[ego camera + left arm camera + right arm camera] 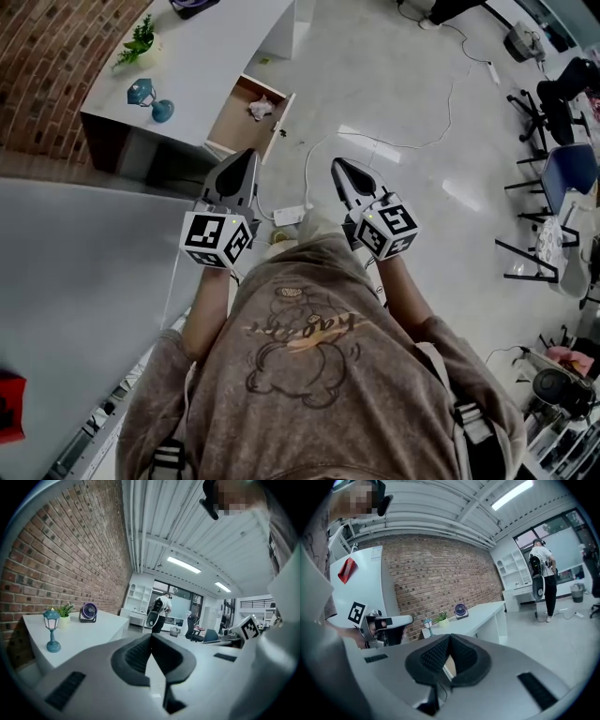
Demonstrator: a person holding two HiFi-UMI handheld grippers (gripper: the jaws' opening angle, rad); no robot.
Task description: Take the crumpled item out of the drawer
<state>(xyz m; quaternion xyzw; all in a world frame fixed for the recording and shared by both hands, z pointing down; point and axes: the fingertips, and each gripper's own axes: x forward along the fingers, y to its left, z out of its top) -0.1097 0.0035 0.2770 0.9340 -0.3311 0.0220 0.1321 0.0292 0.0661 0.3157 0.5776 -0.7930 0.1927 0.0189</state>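
A white crumpled item [260, 109] lies in the open wooden drawer [234, 127] of a white desk [211, 52], seen in the head view ahead of me. My left gripper [247, 156] and right gripper [337, 165] are held side by side at chest height, well short of the drawer. Both point forward. In the left gripper view my left gripper [151, 636] has its jaws together with nothing between them. The right gripper [449, 637] in its own view is likewise shut and empty. The left gripper [380, 620] also shows in the right gripper view.
On the desk stand a blue lamp [149, 97], a small plant [139, 39] and a fan [88, 611]. A power strip [289, 215] and a cable [412, 142] lie on the floor. Office chairs [555, 105] stand at the right, a white cabinet [75, 262] at my left. A person [160, 611] stands far off.
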